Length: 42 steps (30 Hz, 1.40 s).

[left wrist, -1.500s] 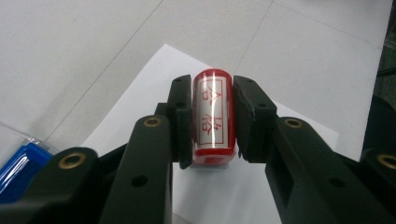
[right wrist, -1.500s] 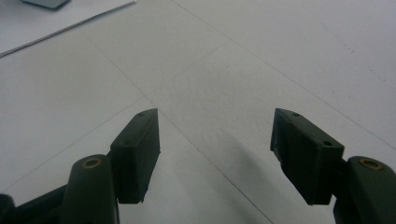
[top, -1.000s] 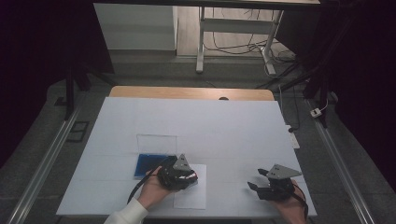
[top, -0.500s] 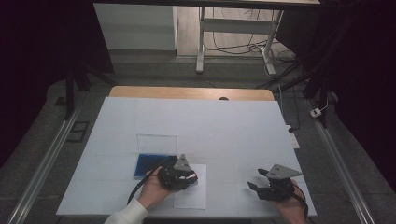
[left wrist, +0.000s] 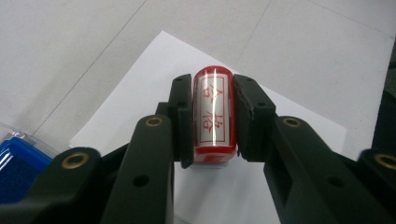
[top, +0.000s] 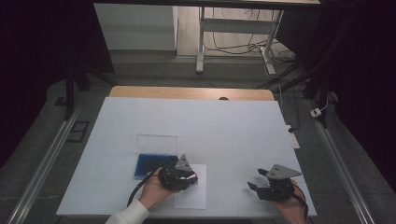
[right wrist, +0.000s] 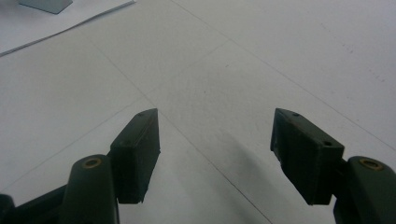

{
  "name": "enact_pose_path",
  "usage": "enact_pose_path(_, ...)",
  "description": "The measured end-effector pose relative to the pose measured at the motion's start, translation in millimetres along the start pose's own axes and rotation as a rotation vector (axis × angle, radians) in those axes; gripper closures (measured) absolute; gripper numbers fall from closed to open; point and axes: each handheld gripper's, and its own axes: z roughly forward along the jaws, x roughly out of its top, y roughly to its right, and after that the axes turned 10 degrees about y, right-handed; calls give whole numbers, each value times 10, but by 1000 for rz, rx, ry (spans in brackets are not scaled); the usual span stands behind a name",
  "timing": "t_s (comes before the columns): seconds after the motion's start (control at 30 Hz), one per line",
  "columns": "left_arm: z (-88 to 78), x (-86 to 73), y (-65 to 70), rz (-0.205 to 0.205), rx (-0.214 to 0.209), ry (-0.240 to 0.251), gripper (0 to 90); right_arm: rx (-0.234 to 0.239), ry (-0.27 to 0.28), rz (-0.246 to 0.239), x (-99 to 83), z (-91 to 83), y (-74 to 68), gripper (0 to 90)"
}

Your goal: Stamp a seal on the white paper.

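Nothing is shifting between the earlier frames and now: the left tool (left wrist: pixel 212 116) is clamping the red stamp (left wrist: pixel 213 114) upright on the white paper sheet (top: pixel 191 193) beside the blue ink pad (top: pixel 150 164), while the right tool (right wrist: pixel 215 154) is resting wide open and empty on the table (top: pixel 233 126), suggesting the imprint is being pressed.

A white-covered table (top: pixel 224 126) carries a sheet of white paper (top: pixel 191 196) near its front edge, with a blue ink pad (top: pixel 150 164) just beside it.
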Motion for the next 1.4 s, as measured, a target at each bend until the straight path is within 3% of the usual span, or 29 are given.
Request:
enact_pose_path(0.7,6,-1,8,17,3,-8,710,-3,3,-2,2,-1,-6,326)
enact_pose_path(1.23,7,-2,-2,16,-3,-8,710,-4,1,-1,4,-5,-6,325)
enact_pose_path(1.4,-1,3,-3,-3,-4,2,708,1,3,0,6,-12,-1,326)
